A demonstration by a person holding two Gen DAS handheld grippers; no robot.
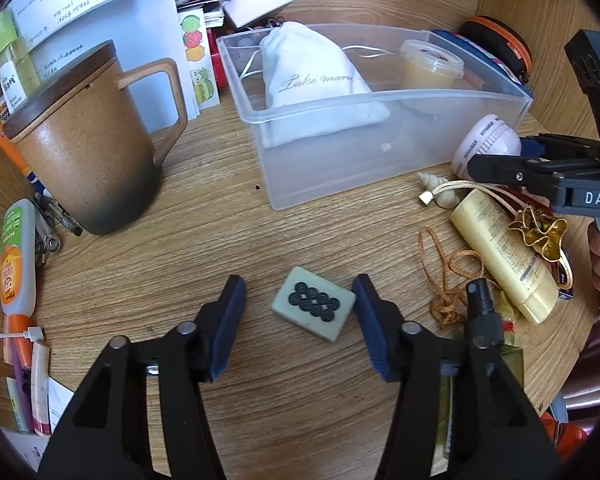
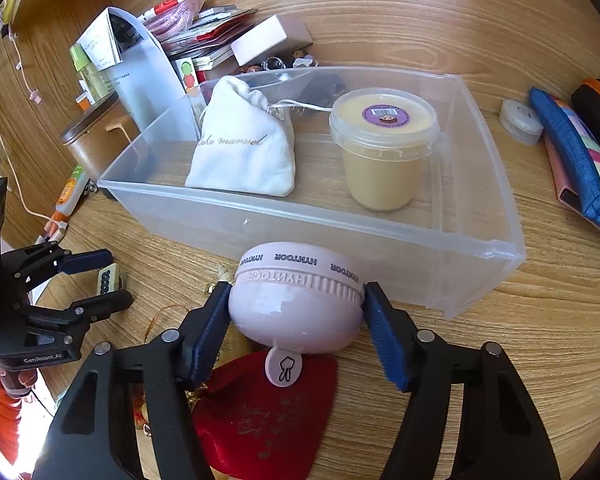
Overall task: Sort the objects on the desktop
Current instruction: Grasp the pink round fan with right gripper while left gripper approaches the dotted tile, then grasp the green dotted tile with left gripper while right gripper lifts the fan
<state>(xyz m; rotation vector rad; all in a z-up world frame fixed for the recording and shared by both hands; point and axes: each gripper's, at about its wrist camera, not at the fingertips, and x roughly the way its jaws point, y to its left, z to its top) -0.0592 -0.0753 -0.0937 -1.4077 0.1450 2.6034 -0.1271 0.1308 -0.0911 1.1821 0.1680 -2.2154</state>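
A mahjong tile with black circles lies flat on the wooden desk between the pads of my left gripper, which is open around it; the right pad is near the tile's corner. It also shows in the right wrist view. My right gripper is shut on a pink round HYNTOOR case, both pads pressing its sides, just in front of the clear plastic bin. The bin holds a white drawstring pouch and a lidded beige tub.
A brown lidded mug stands left. A yellow tube, gold ribbon, orange cord and black spray bottle lie right of the tile. A red velvet pouch lies under the case. A blue pouch lies at the right.
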